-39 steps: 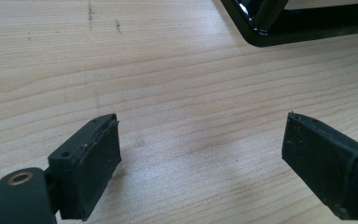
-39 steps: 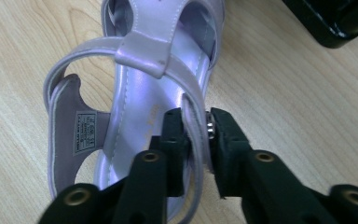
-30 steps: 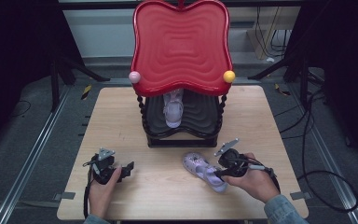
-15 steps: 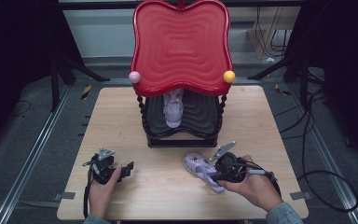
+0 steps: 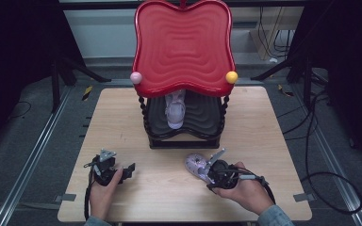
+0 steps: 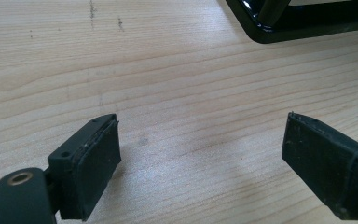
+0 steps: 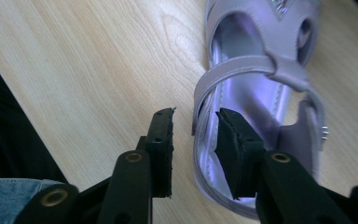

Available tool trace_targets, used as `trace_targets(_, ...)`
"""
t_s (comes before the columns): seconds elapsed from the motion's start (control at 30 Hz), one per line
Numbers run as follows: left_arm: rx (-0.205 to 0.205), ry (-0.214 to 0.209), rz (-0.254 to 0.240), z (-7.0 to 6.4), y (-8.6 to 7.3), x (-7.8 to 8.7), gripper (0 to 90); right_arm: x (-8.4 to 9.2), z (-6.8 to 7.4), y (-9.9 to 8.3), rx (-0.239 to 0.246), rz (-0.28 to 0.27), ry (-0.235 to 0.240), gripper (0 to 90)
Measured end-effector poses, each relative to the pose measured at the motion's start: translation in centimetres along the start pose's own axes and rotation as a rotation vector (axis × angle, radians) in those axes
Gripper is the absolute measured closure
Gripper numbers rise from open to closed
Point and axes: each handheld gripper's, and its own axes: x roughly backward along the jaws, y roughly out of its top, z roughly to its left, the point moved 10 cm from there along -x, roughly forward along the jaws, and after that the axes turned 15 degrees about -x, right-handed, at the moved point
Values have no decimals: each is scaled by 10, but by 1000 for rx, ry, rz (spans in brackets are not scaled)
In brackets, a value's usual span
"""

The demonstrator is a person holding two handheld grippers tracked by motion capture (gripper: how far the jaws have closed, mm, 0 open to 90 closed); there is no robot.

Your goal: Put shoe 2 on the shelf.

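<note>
Right gripper (image 7: 195, 151) jaws, just closing, straddle the side edge of a lilac sandal (image 7: 261, 84), not visibly pressing.
Pale wooden table (image 5: 273, 141) on grey floor, red-topped shoe rack (image 5: 183, 47) behind; sandal lies near the front edge, glossy with straps; left gripper (image 6: 200, 163) gapes wide; no writing legible.

Overhead lighting is even and moderately bright on the pale wooden table (image 5: 122, 113); the surrounding floor is dim. The glossy red wavy-topped shelf (image 5: 183, 42) shows soft glare. Soft shadows lie beneath the 2 nearest black rubber-padded fingers (image 6: 93, 158), which appear slightly blurred.
</note>
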Motion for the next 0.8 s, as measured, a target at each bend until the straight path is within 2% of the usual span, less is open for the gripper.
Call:
trace_targets(0.13, -1, 0, 0, 0, 0, 0, 108, -12, -2, -2, -15, 37, -7, 725)
trace_targets(0.37, -2, 0, 1, 0, 0, 0, 109, -22, -3, -1, -10, 67, -9, 789)
trace_targets(0.5, -2, 0, 2, 0, 0, 0, 109, -22, -3, 0, -16, 81, -12, 805)
trace_targets(0.63, -5, -1, 0, 0, 0, 0, 109, -22, -4, 1, -2, 108, -23, 829)
trace_targets(0.8, -4, 0, 2, 0, 0, 0, 109, -21, -5, 3, 4, 114, -24, 862)
